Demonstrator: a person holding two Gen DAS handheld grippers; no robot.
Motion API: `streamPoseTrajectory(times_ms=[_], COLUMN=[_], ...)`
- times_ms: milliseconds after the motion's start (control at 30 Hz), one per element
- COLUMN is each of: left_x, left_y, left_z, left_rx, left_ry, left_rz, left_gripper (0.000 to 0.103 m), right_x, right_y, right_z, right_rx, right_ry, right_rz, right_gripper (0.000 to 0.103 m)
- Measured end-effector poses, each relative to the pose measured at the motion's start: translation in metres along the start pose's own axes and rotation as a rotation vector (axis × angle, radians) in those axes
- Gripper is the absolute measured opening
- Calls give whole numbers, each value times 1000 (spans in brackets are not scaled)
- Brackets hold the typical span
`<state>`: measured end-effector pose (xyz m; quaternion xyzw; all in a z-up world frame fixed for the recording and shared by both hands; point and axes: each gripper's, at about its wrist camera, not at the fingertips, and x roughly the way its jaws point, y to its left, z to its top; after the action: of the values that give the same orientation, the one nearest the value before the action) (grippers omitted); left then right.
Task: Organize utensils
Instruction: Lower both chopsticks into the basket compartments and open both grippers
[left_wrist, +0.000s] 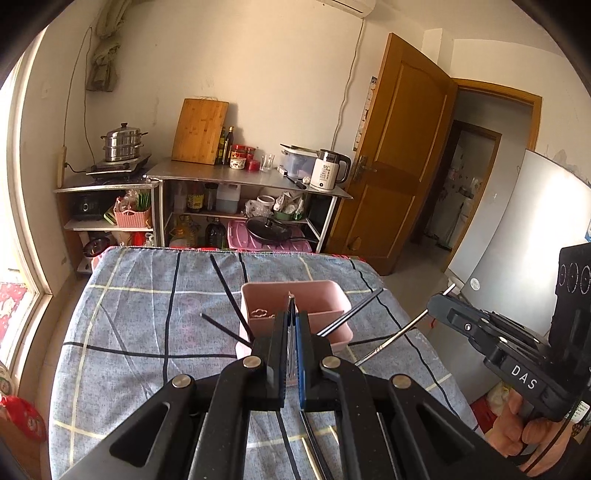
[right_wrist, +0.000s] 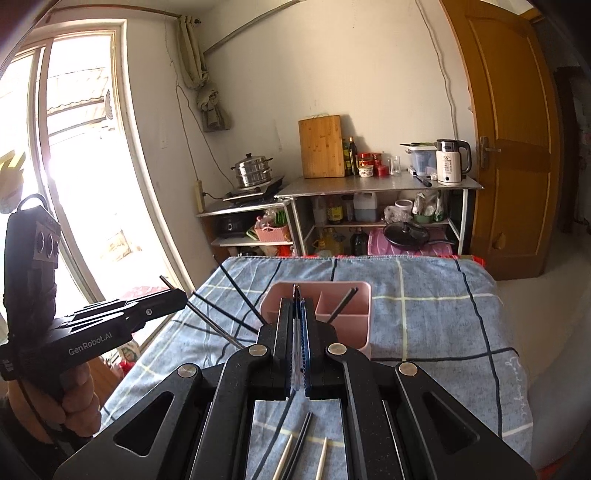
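The pink utensil caddy (right_wrist: 325, 314) stands mid-tabletop on the plaid cloth (right_wrist: 443, 314), black chopsticks (right_wrist: 341, 304) leaning inside. The right claw (right_wrist: 299, 332) is clamped on a thin metal chopstick above it; the left claw (left_wrist: 291, 332) is likewise clamped on one. Best move: keep each tip centred over a compartment, lower, then release.

R gripper (right_wrist: 298, 317) clamped on chopstick (right_wrist: 296, 295)

A home kitchen: far shelves (left_wrist: 236, 206) hold a steamer pot (left_wrist: 122, 143), cutting board (left_wrist: 200, 131), kettle (left_wrist: 329, 168), and oil bottles (left_wrist: 227, 140).
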<state>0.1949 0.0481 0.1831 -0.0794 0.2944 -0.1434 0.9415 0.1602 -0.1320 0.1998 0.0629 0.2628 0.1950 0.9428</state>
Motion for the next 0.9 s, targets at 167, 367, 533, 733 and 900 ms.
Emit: streamPoseTrajectory(times_ms=[167, 367, 533, 733, 900], left_x=[8, 27, 49, 70, 84], left_y=[4, 8, 17, 25, 27], left_z=[22, 33, 25, 12, 3], left_rx=[-10, -4, -29, -46, -42], left_ry=[-26, -30, 6, 50, 81], left_rz=[2, 20, 18, 20, 22], left_gripper=[3, 4, 4, 4, 4], right_x=[8, 23, 43, 62, 74], right_y=[-1, -5, -8, -9, -10], right_z=[18, 29, 22, 9, 1], right_rx=[15, 34, 43, 47, 46], right_ry=[-32, -53, -29, 20, 56], right_rz=[2, -3, -11, -15, -14], right_gripper=[4, 4, 4, 4, 4])
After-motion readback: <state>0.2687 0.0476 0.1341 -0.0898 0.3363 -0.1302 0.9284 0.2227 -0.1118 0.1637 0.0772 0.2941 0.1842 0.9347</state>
